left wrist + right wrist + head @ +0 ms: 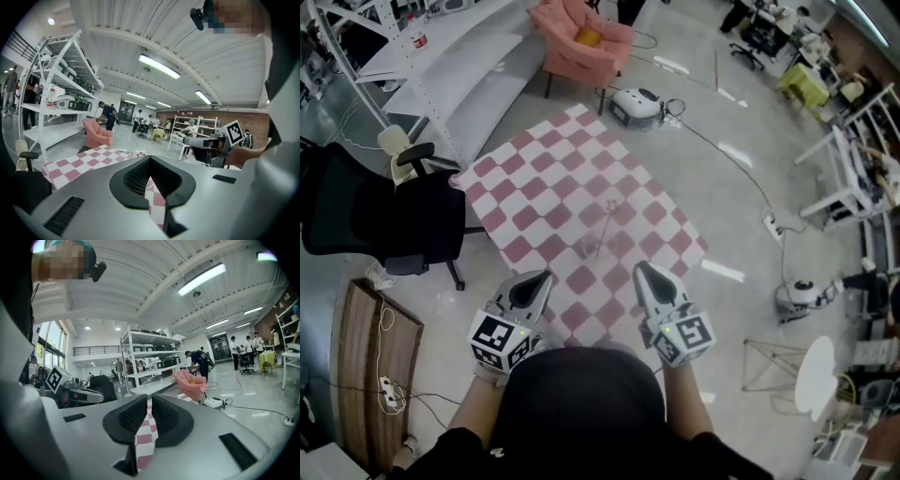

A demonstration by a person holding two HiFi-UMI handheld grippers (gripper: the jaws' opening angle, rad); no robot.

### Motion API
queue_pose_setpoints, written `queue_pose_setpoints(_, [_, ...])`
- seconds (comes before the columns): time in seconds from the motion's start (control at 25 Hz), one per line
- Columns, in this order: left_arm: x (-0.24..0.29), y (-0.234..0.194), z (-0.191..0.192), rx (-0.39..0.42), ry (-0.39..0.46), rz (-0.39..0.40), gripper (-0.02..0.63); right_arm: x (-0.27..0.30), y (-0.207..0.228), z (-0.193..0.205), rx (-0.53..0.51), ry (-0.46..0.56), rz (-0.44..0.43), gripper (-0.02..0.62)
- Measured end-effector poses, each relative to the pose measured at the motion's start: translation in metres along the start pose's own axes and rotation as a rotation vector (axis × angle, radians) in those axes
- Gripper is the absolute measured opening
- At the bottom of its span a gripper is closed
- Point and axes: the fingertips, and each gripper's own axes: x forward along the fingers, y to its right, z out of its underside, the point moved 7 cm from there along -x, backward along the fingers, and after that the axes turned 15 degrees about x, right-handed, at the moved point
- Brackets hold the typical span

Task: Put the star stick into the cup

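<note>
**Both claws closed, empty**

The left claw (547, 276) and right claw (638, 268) have their jaws drawn together on nothing. Ahead, between them, the star stick (606, 225) leans in the clear cup (587, 249) on the checkered mat (525, 178).

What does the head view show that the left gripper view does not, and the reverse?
Only the head view shows the clear cup with the star stick in it, and a wooden board on the floor. Only the left gripper view shows the ceiling lights. Both show the checked mat, the pink armchair and the right gripper.
</note>
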Motion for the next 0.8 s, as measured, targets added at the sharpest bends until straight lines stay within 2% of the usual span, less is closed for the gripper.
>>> queue_pose_setpoints(0.44, [0.004,0.007,-0.006,0.032,0.015,0.077,0.04,-0.016,-0.017,0.016,-0.034,0.013,0.009,0.043])
queue_pose_setpoints(0.8, [0.007,0.009,-0.007,0.038,0.024,0.086,0.04,-0.019,-0.014,0.024,-0.001,0.005,0.048,0.04])
